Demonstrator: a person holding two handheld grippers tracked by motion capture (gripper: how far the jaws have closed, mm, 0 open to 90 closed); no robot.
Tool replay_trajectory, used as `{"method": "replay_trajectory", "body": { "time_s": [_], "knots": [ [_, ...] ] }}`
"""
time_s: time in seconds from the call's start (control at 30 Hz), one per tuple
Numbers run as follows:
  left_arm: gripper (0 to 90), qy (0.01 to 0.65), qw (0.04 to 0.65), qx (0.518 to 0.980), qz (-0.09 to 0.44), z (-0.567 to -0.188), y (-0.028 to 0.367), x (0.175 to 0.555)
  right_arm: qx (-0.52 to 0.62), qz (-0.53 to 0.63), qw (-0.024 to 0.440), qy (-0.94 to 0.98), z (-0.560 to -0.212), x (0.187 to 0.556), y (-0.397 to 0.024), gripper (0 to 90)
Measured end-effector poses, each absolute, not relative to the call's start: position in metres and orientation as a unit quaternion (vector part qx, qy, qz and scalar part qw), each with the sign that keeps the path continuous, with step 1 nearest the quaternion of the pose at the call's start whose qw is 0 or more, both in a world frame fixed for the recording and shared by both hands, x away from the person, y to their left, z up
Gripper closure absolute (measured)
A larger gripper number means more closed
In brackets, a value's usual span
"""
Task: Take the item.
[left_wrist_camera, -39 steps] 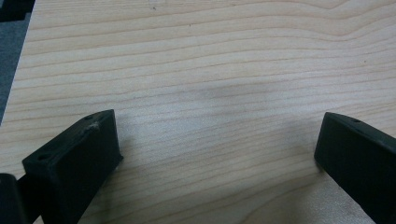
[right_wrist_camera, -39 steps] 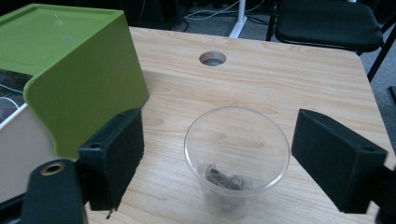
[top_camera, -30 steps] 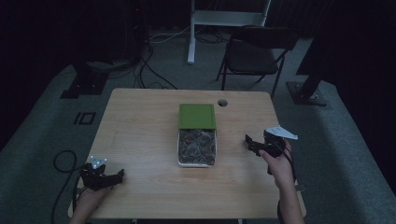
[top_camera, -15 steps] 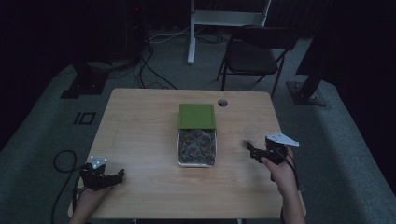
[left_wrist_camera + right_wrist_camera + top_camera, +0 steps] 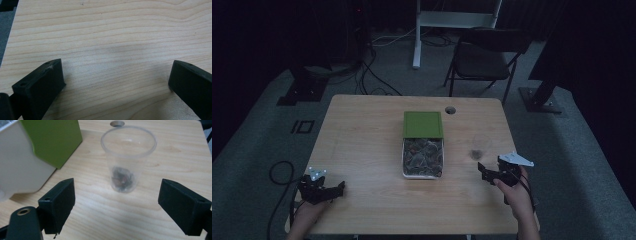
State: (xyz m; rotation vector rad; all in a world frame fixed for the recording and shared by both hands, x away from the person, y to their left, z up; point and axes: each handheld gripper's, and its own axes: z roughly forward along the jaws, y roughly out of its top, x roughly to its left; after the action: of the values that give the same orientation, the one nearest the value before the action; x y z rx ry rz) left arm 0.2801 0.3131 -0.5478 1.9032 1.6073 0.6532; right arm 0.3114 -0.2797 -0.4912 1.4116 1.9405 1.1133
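A dim lab or recording studio, to judge by the lone wooden counter (image 5: 362,150) on grey carpet (image 5: 257,150), black stand bases (image 5: 304,92) and loose cables (image 5: 367,75) at upper left, a folding chair (image 5: 484,55) and a white metal frame (image 5: 452,20) at the top.

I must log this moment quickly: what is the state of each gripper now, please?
Left gripper: open, holding nothing, over bare table.
Right gripper: open, holding nothing, facing the clear plastic cup.
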Motion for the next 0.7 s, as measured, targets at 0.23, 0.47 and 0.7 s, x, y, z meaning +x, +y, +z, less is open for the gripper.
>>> {"method": "replay_trajectory", "body": {
  "time_s": [0.23,0.47,0.7],
  "knots": [
    [0.5,0.599,0.279,0.71,0.244,-0.548,0.313,0.28,0.521,0.4,0.236,0.716,-0.506,0.303,-0.282,14.1],
    [0.5,0.599,0.279,0.71,0.244,-0.548,0.313,0.28,0.513,0.399,0.22,0.727,-0.52,0.291,-0.283,14.1],
    [0.5,0.599,0.279,0.71,0.244,-0.548,0.313,0.28,0.508,0.387,0.209,0.741,-0.532,0.283,-0.283,14.0]
  ]
}}
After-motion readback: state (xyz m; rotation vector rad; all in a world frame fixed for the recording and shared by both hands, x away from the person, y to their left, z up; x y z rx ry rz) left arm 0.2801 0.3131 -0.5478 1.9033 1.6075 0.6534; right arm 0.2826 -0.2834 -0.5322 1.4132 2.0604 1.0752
